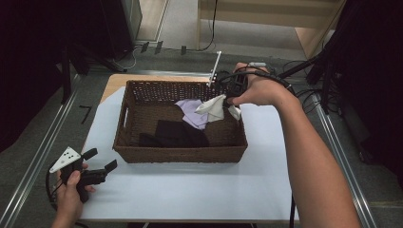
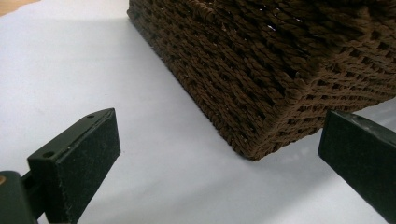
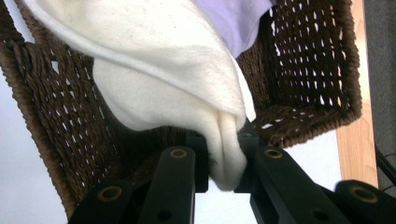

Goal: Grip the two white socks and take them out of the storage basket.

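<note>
One white cloth (image 1: 215,108) is pinched at a bunched corner by the right gripper (image 3: 223,161), jaws closed tight on it, above the basket (image 1: 142,154) by its right wall; its length hangs down-left. Three cloths are counted: white, lilac (image 1: 192,112), black (image 1: 176,134). The left gripper (image 2: 219,154) is held wide open, empty, beside one basket corner.

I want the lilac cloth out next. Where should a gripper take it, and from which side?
Judging by its pose, take the lilac cloth at its bare near corner, coming straight down from above: the basket walls block the sides, and the white cloth in the right gripper covers its right edge.
</note>
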{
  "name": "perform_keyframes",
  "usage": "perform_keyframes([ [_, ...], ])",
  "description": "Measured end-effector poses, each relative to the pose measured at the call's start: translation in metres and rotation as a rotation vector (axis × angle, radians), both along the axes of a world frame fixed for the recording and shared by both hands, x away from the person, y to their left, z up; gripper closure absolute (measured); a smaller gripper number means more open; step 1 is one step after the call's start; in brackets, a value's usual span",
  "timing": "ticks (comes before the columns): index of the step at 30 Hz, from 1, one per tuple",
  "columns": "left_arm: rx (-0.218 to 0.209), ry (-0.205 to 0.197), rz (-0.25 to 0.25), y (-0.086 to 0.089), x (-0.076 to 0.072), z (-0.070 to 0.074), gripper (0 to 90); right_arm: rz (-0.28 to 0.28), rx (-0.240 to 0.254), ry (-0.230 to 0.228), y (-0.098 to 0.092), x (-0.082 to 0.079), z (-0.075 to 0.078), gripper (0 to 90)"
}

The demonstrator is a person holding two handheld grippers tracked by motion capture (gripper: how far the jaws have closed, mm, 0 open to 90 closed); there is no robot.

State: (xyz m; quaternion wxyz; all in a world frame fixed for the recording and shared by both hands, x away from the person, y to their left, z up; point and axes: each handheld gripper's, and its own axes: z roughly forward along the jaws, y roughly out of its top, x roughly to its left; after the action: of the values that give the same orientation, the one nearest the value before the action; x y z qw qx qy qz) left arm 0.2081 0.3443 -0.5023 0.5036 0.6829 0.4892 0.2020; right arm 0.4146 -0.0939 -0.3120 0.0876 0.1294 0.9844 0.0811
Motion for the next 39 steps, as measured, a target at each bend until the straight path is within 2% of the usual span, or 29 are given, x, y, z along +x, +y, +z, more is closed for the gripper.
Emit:
perform_keyframes([
  [8,0.004,-0.001,0.000,0.000,0.000,0.000,0.1,-0.026,0.005,-0.017,-0.016,0.001,0.008,81.6],
  [18,0.001,-0.001,0.004,0.000,0.000,0.000,0.1,-0.059,-0.004,-0.021,-0.037,0.001,0.009,81.5],
  [39,0.001,-0.002,0.008,-0.001,0.000,0.000,0.1,-0.117,-0.018,-0.014,-0.083,0.001,-0.002,81.5],
])
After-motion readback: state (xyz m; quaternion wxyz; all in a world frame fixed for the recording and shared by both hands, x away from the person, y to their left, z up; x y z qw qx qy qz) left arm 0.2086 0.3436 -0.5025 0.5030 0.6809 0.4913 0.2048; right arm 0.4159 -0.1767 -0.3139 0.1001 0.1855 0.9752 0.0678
